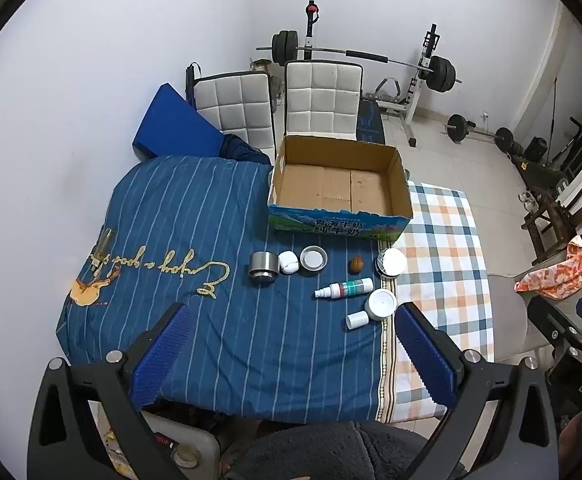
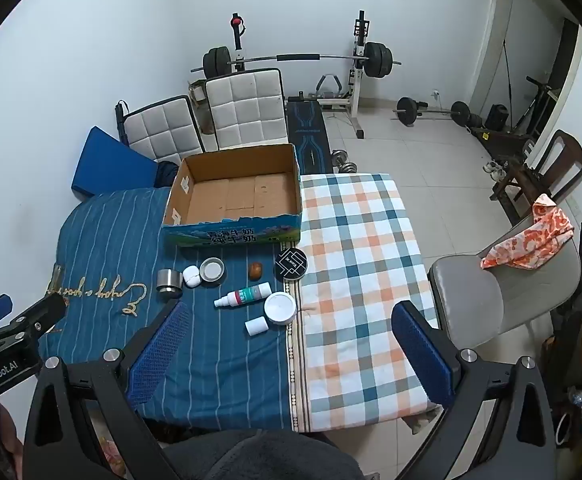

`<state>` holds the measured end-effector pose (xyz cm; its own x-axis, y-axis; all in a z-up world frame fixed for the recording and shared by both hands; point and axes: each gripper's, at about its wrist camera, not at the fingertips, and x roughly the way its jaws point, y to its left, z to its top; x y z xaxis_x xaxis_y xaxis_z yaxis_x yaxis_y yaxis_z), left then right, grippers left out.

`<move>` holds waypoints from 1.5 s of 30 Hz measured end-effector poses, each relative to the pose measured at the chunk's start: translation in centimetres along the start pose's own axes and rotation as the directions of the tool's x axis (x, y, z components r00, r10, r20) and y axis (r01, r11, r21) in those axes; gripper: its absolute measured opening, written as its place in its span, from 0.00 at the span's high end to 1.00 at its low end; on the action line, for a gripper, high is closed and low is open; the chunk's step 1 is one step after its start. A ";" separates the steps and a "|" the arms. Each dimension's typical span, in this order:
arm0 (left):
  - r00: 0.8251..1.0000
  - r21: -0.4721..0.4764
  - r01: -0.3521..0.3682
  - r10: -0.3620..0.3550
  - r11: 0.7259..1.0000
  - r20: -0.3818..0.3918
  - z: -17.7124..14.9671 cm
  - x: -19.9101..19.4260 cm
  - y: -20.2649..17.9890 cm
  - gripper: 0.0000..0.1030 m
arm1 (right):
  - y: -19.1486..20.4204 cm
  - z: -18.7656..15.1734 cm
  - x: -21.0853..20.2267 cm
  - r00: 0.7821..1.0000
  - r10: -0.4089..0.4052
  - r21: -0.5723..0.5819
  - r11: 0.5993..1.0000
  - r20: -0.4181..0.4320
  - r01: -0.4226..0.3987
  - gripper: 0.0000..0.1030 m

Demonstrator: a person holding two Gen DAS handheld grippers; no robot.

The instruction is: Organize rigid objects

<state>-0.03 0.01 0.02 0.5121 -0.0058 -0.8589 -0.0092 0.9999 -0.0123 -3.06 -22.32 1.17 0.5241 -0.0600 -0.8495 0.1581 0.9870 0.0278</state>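
A: Both grippers? 
B: Left gripper [image 1: 291, 344] & right gripper [image 2: 289, 340] jaws wide apart, nothing btwn, hovering over bed.
A: Items?
B: Spray bottle [image 1: 345, 289], jars, steel cup [image 1: 263, 267] lie just before empty box [image 1: 337, 188].

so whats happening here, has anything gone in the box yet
Nothing yet. A person holds two grippers above a cloth-covered table, and both the left gripper and the right gripper are open and holding nothing. The cardboard box at the far side of the table is empty. In front of it lie small items still to be sorted: a metal cup, a spray bottle, a white jar, a black round tin and a walnut-like brown thing.
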 end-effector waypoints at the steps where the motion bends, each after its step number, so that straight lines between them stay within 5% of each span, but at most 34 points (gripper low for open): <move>1: 1.000 -0.001 0.001 -0.001 1.000 -0.002 0.0 0.0 0.0 0.00 | 0.1 0.0 0.0 1.000 -0.002 -0.001 1.000 0.001 0.002 0.00; 45: 1.000 0.028 0.004 -0.005 1.000 0.027 1.0 -0.5 -0.8 0.00 | 0.4 0.4 -0.7 0.999 -0.021 0.016 1.000 0.043 0.021 0.00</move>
<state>0.60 -0.75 0.99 0.5355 -0.0101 -0.8445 0.0166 0.9999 -0.0014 -3.04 -21.93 1.98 0.5563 -0.0875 -0.8264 0.1824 0.9831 0.0187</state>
